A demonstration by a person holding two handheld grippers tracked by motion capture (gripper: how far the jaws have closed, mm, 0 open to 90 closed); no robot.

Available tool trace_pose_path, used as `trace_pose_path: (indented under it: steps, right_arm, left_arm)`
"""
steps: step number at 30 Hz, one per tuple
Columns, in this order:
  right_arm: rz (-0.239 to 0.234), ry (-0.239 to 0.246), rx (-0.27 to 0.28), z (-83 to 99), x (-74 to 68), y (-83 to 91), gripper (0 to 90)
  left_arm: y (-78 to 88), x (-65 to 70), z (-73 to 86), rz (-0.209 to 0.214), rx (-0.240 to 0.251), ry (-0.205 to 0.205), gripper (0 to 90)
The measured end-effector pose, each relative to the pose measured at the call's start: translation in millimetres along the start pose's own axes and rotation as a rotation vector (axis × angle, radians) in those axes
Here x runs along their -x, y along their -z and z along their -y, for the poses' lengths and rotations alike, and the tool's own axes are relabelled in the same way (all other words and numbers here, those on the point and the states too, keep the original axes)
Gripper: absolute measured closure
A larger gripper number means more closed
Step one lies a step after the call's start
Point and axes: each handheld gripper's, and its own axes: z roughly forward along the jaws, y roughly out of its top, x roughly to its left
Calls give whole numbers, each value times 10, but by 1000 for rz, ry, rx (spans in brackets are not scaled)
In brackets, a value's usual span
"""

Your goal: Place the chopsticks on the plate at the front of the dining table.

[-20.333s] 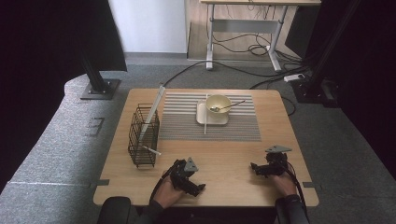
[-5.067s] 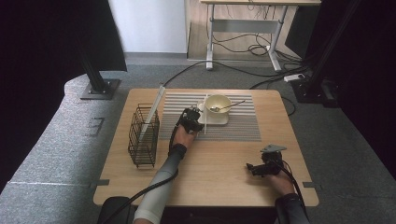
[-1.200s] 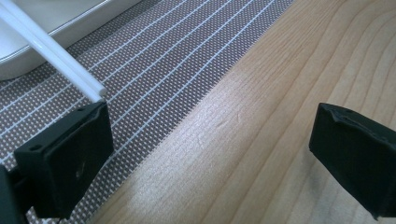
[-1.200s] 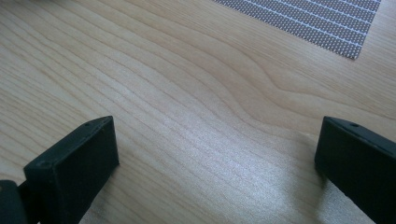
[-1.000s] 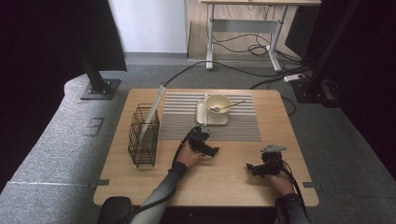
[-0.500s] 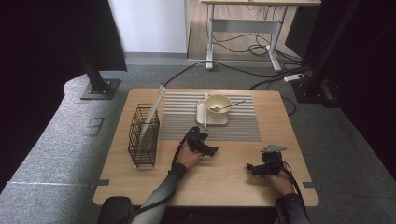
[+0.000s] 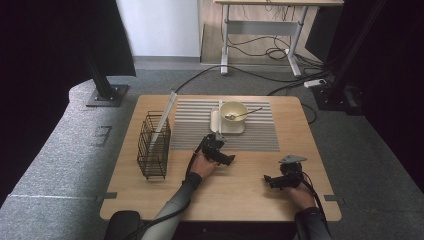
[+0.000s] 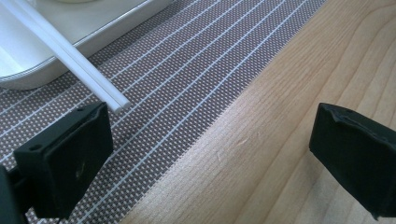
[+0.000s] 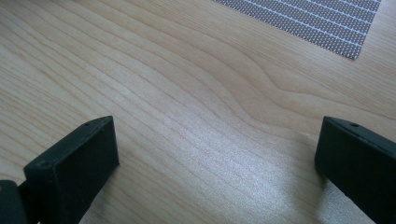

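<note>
My left gripper (image 8: 210, 154) gapes wide and empty; I'd centre it squarely over the chopsticks (image 8: 70, 60) before closing.

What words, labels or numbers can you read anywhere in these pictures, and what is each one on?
"3" or "E": a blocky mark on the grey floor mat left of the table, at; too blurred to say which.
No other text is legible: none on the wire basket, the bowl, the striped placemat, the left tool or the right tool.
</note>
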Motion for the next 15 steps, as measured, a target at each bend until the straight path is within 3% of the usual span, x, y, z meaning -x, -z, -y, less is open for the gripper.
trace_pose_path:
  steps: [15]
  right_arm:
    - [0, -1, 0, 0, -1, 0, 0]
  left_arm:
    - [10, 17, 5, 3, 7, -10, 0]
